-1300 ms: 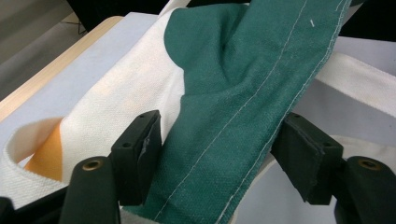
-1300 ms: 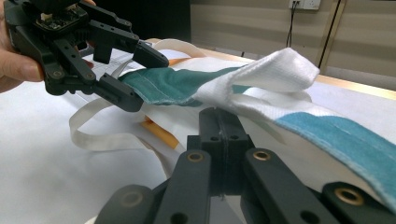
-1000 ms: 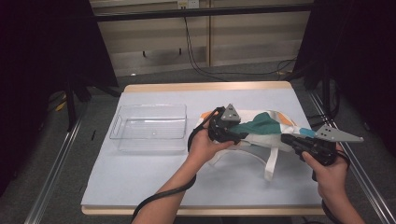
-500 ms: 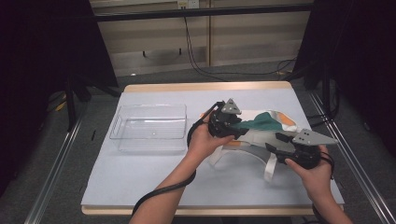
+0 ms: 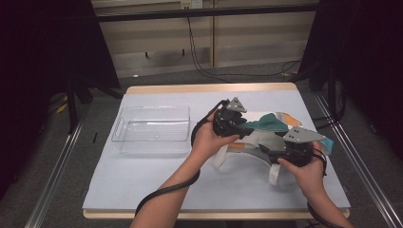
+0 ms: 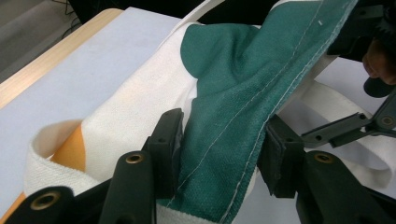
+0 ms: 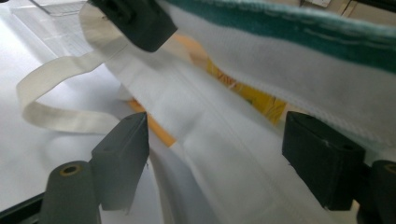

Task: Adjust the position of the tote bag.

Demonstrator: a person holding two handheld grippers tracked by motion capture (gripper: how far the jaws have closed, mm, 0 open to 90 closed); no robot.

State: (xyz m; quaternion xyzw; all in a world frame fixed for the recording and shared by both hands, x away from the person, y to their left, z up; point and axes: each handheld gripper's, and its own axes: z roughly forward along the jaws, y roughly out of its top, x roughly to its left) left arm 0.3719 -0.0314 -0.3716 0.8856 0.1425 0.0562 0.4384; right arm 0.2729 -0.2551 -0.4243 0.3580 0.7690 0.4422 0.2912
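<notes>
A white cloth bag (image 5: 259,140) with green and orange patches lies at the table's right half. My left gripper (image 5: 246,129) holds up a fold of its green cloth (image 6: 233,93); the jaws have just been closing and both pads (image 6: 166,140) press the fold. My right gripper (image 5: 267,150) sits low at the bag's near side. Its jaws have just been opening and stand wide apart (image 7: 217,154), with white bag cloth (image 7: 210,140) slack between them and neither pad pressing it. A white strap (image 7: 56,112) loops onto the table.
A clear plastic bin (image 5: 152,129) stands empty at the left of the white table top (image 5: 142,185). A second strap (image 5: 275,173) hangs toward the near edge. Metal rails run along both sides of the table.
My right hand has moved left toward the left gripper and its jaws have opened off the bag. The cloth between the two grippers has gone slack. The left hand has stayed put.
</notes>
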